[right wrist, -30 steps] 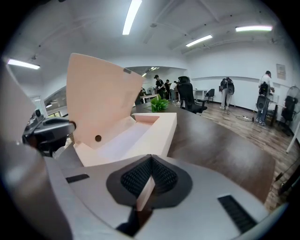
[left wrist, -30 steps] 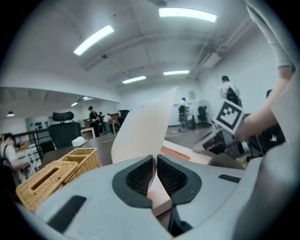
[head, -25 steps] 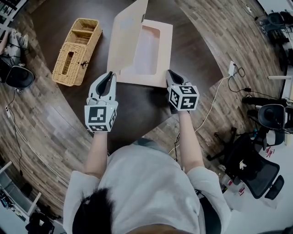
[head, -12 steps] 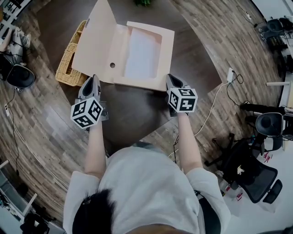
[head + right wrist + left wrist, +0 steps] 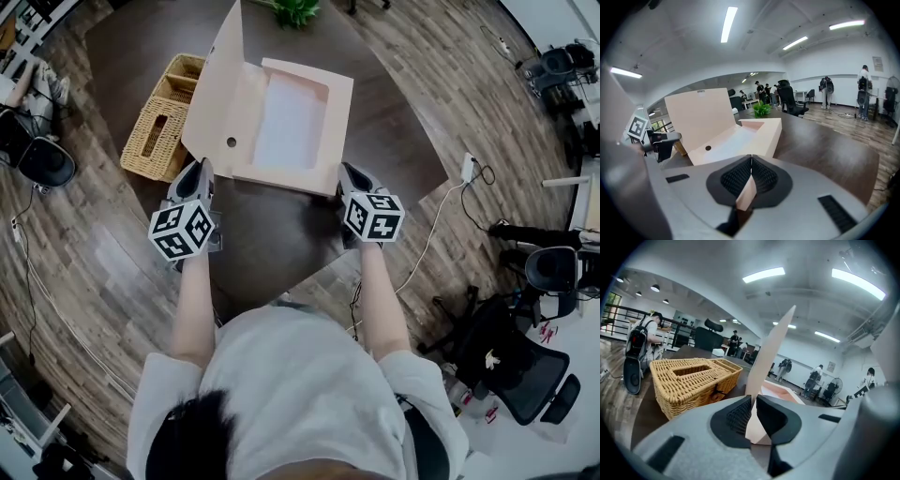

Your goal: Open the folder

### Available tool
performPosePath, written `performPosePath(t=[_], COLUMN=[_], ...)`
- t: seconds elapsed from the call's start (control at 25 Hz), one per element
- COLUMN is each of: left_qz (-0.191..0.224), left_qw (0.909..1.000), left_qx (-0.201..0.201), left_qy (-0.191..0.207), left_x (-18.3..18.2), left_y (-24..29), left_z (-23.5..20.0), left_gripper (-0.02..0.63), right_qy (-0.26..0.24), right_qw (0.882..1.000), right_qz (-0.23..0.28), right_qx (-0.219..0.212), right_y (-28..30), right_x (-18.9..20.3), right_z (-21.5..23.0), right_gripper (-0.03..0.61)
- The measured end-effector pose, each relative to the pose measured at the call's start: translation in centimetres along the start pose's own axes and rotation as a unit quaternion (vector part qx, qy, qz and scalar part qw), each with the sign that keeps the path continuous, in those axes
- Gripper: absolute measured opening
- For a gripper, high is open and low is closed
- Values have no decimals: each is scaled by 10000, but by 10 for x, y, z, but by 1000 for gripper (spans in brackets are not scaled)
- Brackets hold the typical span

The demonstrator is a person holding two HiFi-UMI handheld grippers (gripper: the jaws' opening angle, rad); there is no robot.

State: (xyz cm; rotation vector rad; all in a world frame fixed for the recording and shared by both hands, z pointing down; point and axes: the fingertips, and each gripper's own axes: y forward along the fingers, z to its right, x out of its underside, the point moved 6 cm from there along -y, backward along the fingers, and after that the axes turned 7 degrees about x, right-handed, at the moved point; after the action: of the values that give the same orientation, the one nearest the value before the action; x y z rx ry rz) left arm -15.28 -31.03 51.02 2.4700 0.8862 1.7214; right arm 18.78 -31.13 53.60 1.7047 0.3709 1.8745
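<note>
- Head view: pale pink folder flat on dark surface, just ahead of both grippers; cover lifted along the left side, tilted up and leaning left, not laid flat; small round hole near cover's lower edge; shallow tray of folder exposed, light inside
- Left gripper at cover's near lower corner; right gripper at folder's near right corner; marker cubes facing the camera, forearms running back to a person in a light shirt
- Wicker basket on the surface left of folder, partly behind the raised cover; whether touching it, cannot tell; green plant at far edge of surface
- Wood-pattern floor around the surface; white cable and black office chair off to the right
- Left gripper view: jaws nearly together, pinching the cover's thin edge between the ribbed pads; cover rising steeply from the jaws, seen edge-on; folder tray low just right of it; wicker basket close on the left, with two compartments and a slot in the top; several people far back in the room, too small for detail
- Right gripper view: jaws pressed together on the folder's near corner, pink tip poking out below the pads; folder body stretching ahead on the surface; cover upright at its left, hole visible at its foot; plant beyond; left gripper visible at far left beside the cover
</note>
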Motion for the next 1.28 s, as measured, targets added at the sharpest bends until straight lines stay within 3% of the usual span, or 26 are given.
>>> performPosePath(t=[0.2,0.48,0.56,0.72,1.28], left_qz=[-215,-403,-318,-47,434], left_qw=[9984,9924,9912,9902,9811], left_qx=[481,725,714,607,701], left_qy=[226,906,1071,1259,1750], left_x=[-4,-4,-8,-19,-36], left_y=[2,-5,-10,-27,-84], left_z=[20,55,61,68,100], left_gripper=[57,84,84,17,11], right_qy=[42,-50,-47,-3,-248], right_qw=[9996,9985,9979,9966,9882], right_qz=[249,505,593,785,1502], right_qx=[-81,-228,-235,-245,-133], right_y=[-20,-46,-54,-71,-136], right_x=[-7,-8,-10,-15,-20], right_z=[-14,-26,-27,-32,-54], right_gripper=[12,12,12,12,12])
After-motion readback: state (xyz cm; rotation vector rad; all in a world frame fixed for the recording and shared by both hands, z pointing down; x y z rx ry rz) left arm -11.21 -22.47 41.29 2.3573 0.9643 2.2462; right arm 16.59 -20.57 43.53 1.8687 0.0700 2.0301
